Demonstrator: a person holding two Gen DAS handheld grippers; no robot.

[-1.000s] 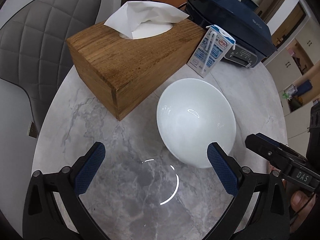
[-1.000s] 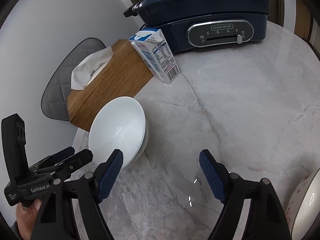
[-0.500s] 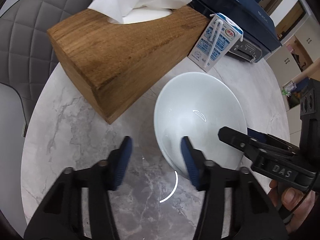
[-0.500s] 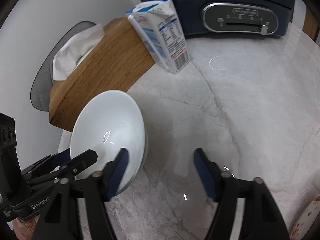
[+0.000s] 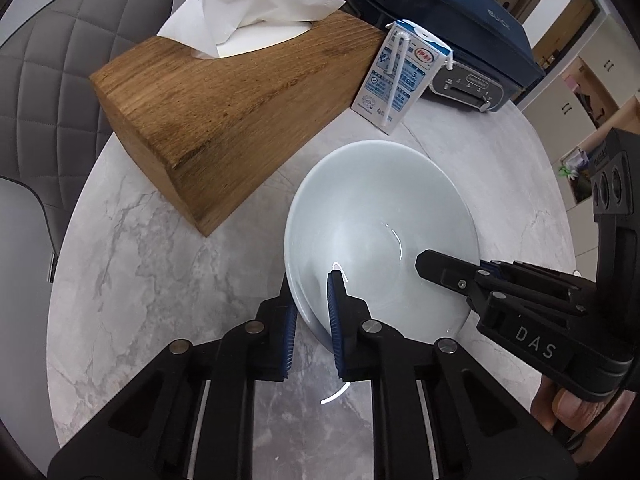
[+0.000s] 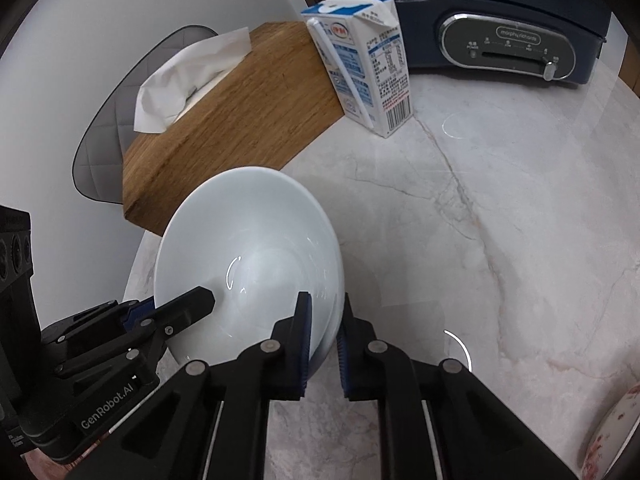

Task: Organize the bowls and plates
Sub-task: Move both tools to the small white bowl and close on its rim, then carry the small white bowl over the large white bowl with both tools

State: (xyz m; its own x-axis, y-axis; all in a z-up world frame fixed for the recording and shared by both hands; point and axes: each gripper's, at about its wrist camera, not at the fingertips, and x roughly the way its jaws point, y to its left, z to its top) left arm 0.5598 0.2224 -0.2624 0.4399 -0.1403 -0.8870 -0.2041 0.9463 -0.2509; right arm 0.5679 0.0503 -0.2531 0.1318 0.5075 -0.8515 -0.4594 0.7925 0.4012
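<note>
A white bowl point(image 5: 380, 232) sits on the grey marble table point(image 5: 160, 260), nested in a second white bowl whose rim shows under it. My left gripper point(image 5: 312, 300) is shut on the bowl's near left rim, one finger inside and one outside. My right gripper point(image 6: 324, 320) is shut on the opposite rim of the bowl point(image 6: 248, 248). Each gripper also shows in the other's view: the right one point(image 5: 448, 272) and the left one point(image 6: 180, 308).
A wooden tissue box point(image 5: 224, 108) stands just left of the bowl. A milk carton point(image 5: 400, 76) and a dark blue cooker point(image 5: 452, 20) stand behind it. A grey chair point(image 5: 52, 60) is beyond the table edge. A patterned dish's rim point(image 6: 612, 432) shows at the right.
Both grippers moved in on the bowl from open positions and closed on its rim, left on one side, right on the other.
</note>
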